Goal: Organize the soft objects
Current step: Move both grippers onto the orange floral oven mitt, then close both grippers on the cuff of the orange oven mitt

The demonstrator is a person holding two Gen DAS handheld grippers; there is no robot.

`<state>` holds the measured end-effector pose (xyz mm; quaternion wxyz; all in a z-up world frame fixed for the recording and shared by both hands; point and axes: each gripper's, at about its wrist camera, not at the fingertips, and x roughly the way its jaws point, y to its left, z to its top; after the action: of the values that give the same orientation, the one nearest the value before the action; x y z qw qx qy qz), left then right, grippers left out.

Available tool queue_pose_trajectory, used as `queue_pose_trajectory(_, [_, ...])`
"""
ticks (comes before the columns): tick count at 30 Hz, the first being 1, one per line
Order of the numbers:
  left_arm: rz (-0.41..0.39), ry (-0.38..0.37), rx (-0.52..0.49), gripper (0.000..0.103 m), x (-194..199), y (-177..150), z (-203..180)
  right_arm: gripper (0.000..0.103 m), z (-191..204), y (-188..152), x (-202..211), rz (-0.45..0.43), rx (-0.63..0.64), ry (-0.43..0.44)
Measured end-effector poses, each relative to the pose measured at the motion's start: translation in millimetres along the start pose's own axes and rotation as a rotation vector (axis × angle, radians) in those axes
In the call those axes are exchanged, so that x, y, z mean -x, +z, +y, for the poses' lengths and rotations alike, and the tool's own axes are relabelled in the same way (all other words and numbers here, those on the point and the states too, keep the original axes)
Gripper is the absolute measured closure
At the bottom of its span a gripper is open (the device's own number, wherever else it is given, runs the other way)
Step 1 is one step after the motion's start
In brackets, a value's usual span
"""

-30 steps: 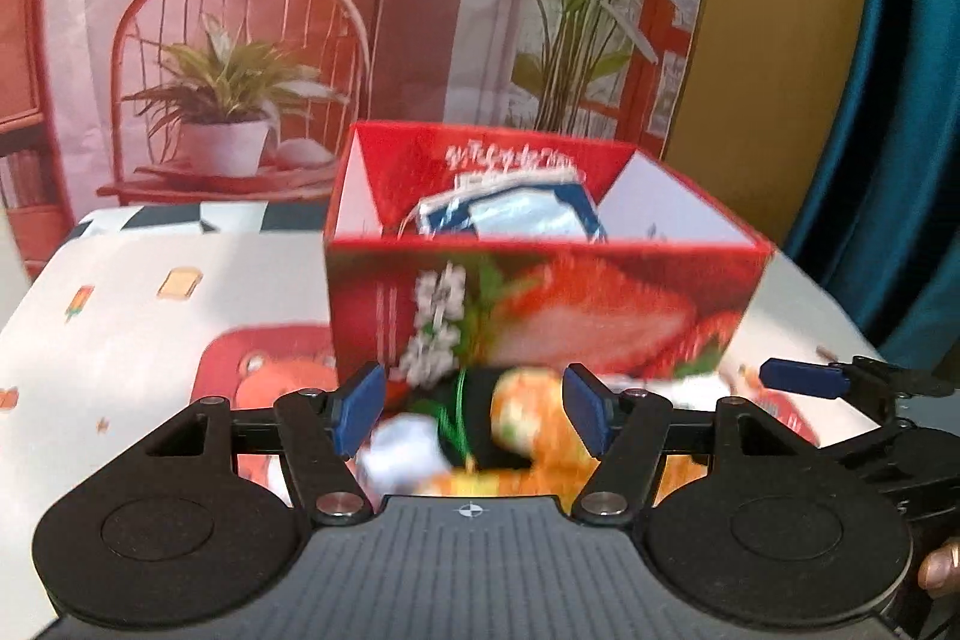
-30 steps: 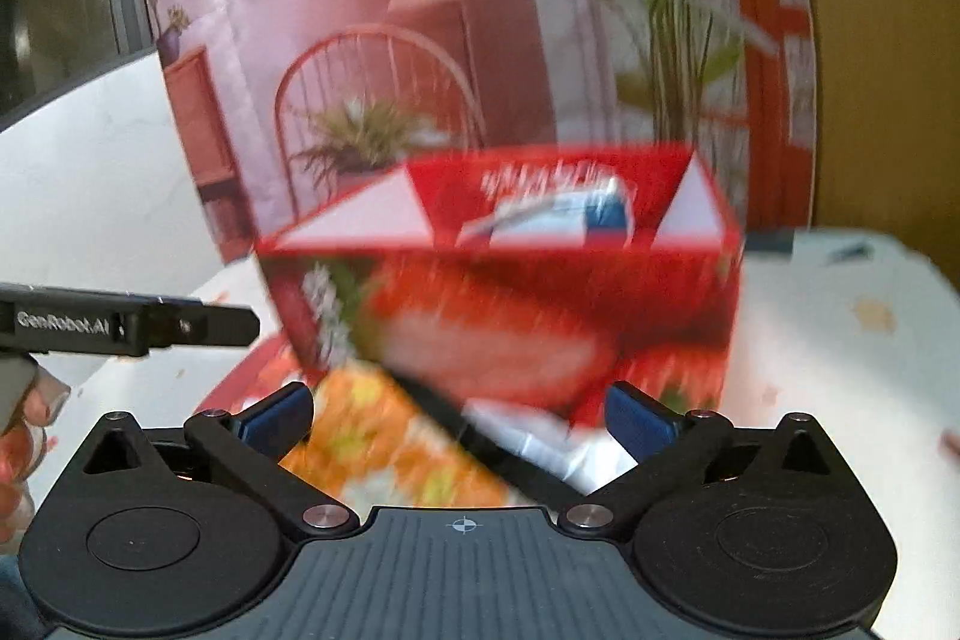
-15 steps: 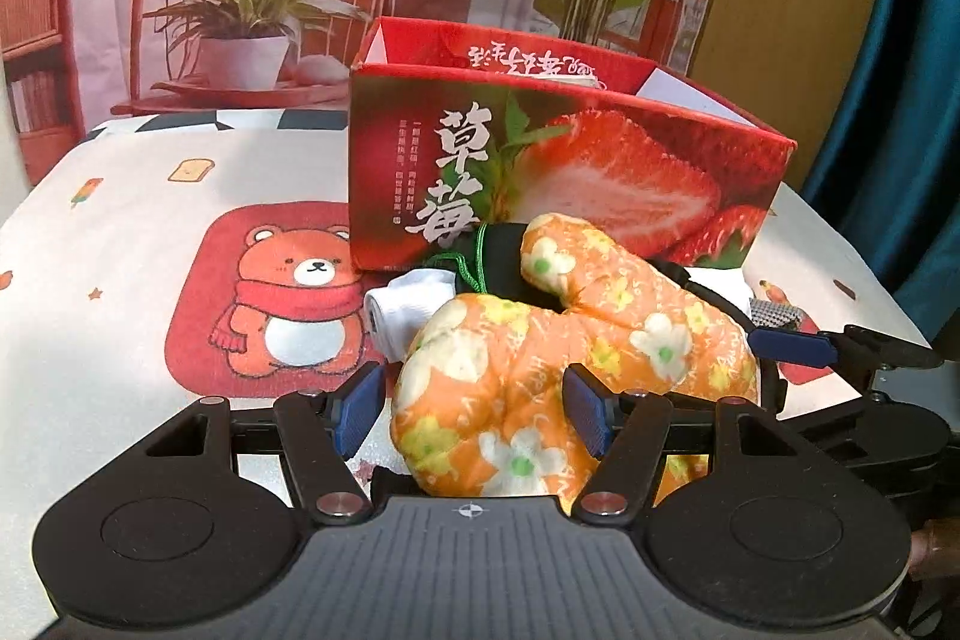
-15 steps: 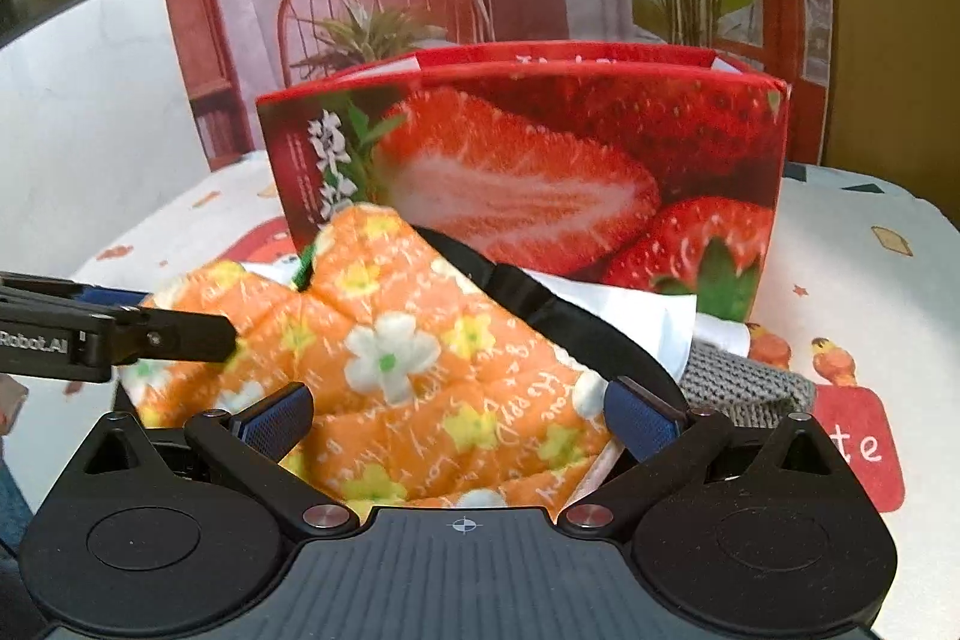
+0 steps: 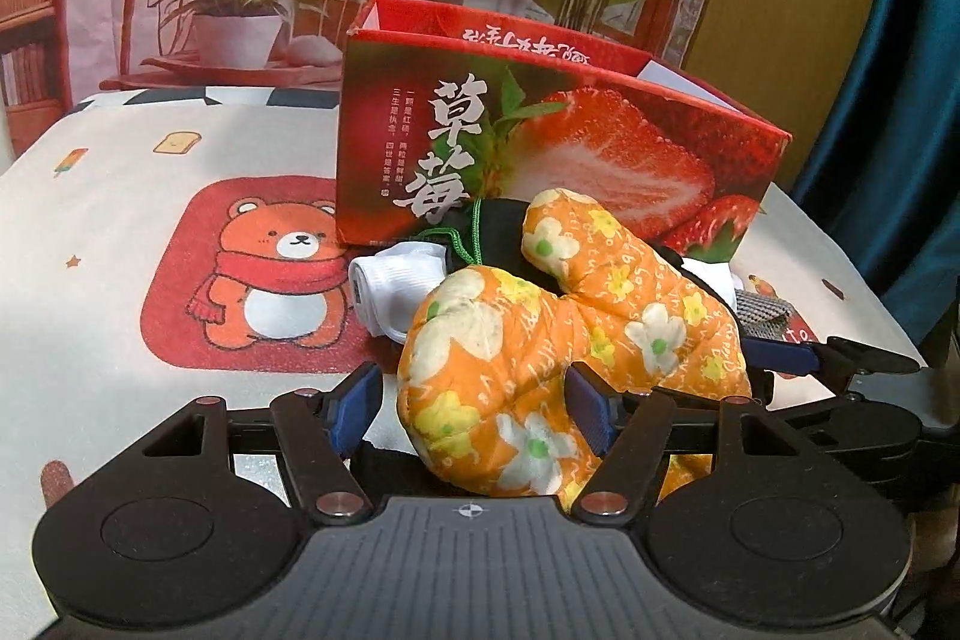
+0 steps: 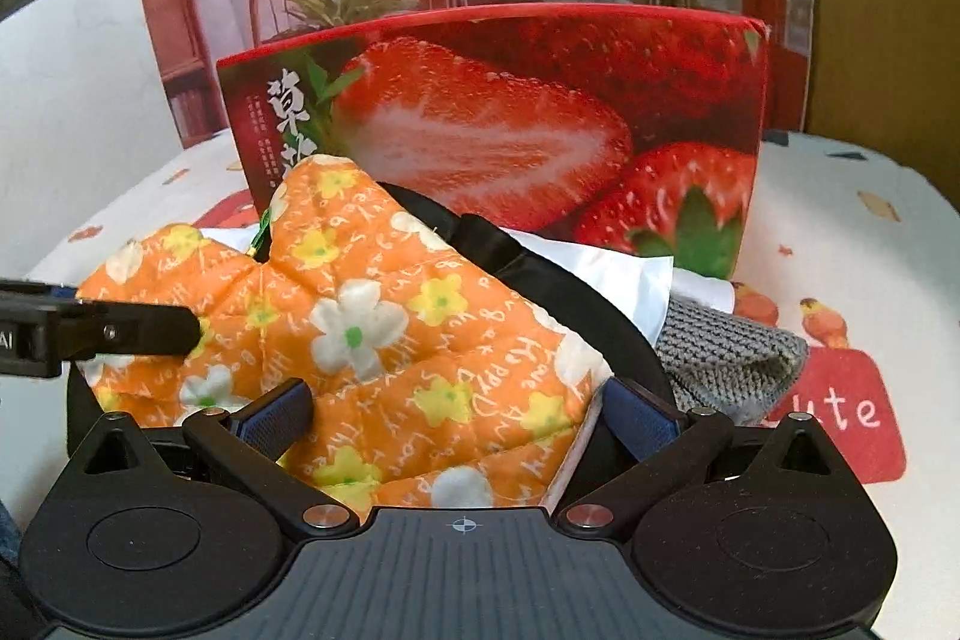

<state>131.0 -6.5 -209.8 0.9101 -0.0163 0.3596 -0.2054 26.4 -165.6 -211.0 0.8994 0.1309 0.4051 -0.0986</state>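
Both claws are pointing steeply down at the pile on the desk [image 5: 120, 196]. The left claw [image 5: 474, 403] is straddling the tip end of the orange oven mitt [image 5: 540, 358]; its jaws are standing apart, having just opened a little further; the right pad is touching the fabric and the left pad is clear of it, so no clamp. The right claw [image 6: 456, 415] is straddling the mitt's cuff end with its blue pads well apart; the mitt is lying between them, and I cannot tell whether the pads are pressing on it. The left claw's finger is poking in at 9 o'clock in the right wrist view.

The mitt is quilted, puffy cotton, orange with white and yellow flowers, lying at the centre of the pile, at 6 o'clock from the strawberry box [image 5: 558, 142]. The box is glossy printed cardboard, rectangular, open-topped. A black strap [image 6: 564, 292] is curving under the mitt. A rolled white sock [image 5: 396, 286], ribbed, is sitting at 10 o'clock of the mitt. A grey knit piece [image 6: 726, 358], coarse weave, is sitting at 3 o'clock. The tablecloth is smooth, with a bear print [image 5: 276, 274].
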Motion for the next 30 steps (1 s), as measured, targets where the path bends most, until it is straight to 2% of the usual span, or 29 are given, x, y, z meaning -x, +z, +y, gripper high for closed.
queue_pose_trajectory(4, [0.000,-0.001,-0.004,0.035,1.6,0.0,-0.7,0.000,3.3,-1.5,-0.2,0.000,0.019,-0.013])
queue_pose_trajectory(8, [-0.007,-0.009,-0.015,0.046,4.6,-0.7,-3.9,0.000,1.3,-1.0,-1.7,0.005,0.012,-0.011])
queue_pose_trajectory(12, [-0.015,-0.002,-0.028,0.050,7.0,-1.6,-6.8,0.000,-0.4,-1.6,-2.9,0.011,0.004,-0.006])
queue_pose_trajectory(21, [-0.015,-0.011,-0.008,0.052,9.2,-3.8,-2.8,0.000,0.2,-2.1,0.5,0.036,0.038,-0.013])
queue_pose_trajectory(30, [-0.011,-0.016,0.027,0.052,10.4,-7.3,-0.1,0.002,-2.5,-3.1,16.4,0.036,0.002,0.008])
